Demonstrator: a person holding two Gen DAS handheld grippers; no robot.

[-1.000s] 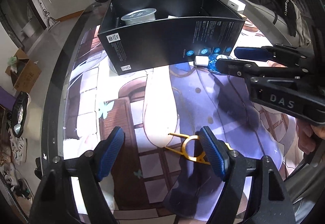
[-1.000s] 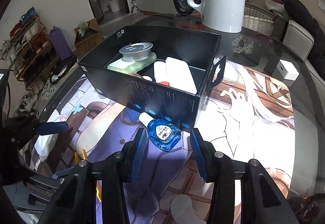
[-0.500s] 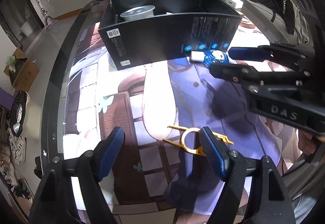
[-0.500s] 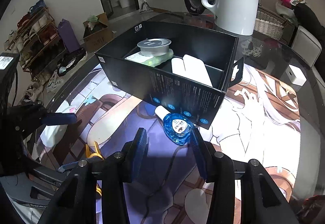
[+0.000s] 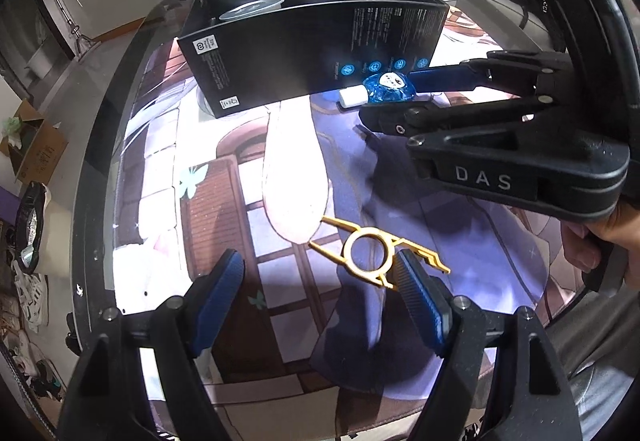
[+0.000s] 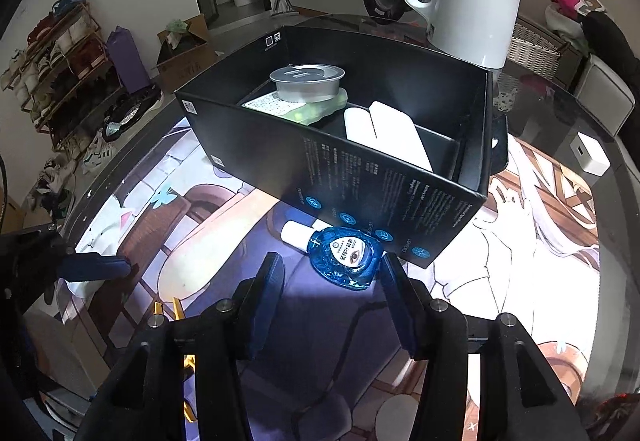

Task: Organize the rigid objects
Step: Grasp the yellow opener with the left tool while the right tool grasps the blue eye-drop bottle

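Right hand-held gripper jaws opening, nothing clamped, straddling the blue teardrop plastic eye-drop bottle lying on the desk against the black cardboard box; likely lining up a pick. Left hand-held gripper released above the flat gold ring-shaped metal piece.

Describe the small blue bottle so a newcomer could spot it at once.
Find the big black box on the printed mat. Against its near wall lies the blue bottle, on its side. It alone is clear blue, with a white cap and an eye on its label.
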